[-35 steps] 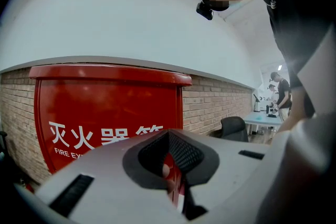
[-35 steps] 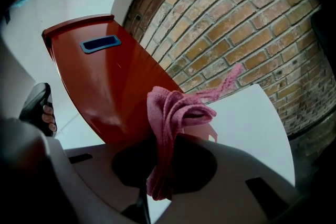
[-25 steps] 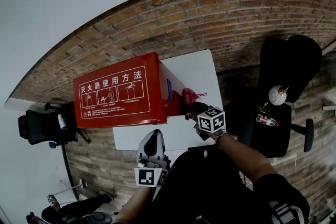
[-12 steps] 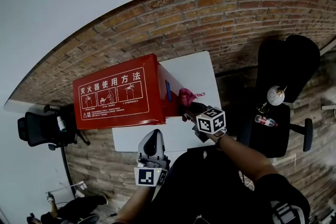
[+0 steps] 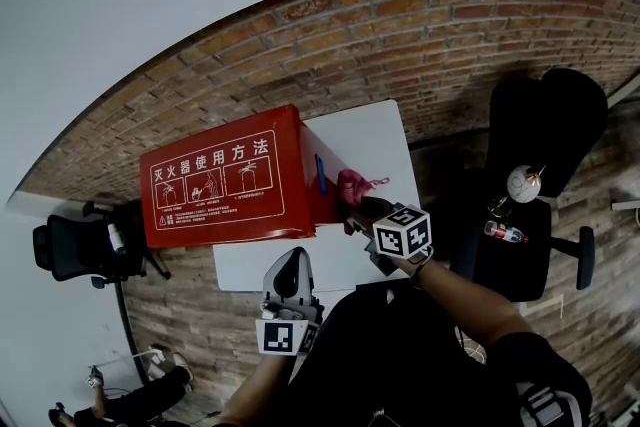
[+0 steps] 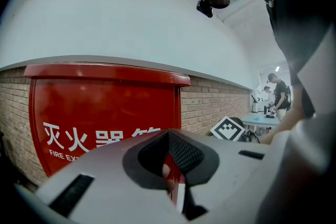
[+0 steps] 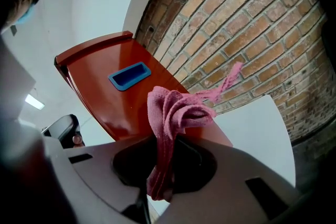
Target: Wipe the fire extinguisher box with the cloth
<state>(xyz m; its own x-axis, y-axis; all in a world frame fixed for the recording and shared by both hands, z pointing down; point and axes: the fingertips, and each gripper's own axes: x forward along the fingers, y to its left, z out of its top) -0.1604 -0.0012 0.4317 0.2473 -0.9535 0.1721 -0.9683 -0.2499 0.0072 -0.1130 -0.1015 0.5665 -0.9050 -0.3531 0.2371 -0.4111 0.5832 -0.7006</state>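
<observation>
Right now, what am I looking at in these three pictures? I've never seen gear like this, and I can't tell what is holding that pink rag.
There is no robot here: a person holds a pair of tongs in each hand. The downward-looking picture comes from a camera on the person's head. The other two come from cameras riding on each pair of tongs. A red fire extinguisher box stands on a white table by a brick wall. The right tongs are closed on a pink cloth, close to the side of the box that has the blue recessed handle. The left tongs hold nothing and point at the box's printed front.
</observation>
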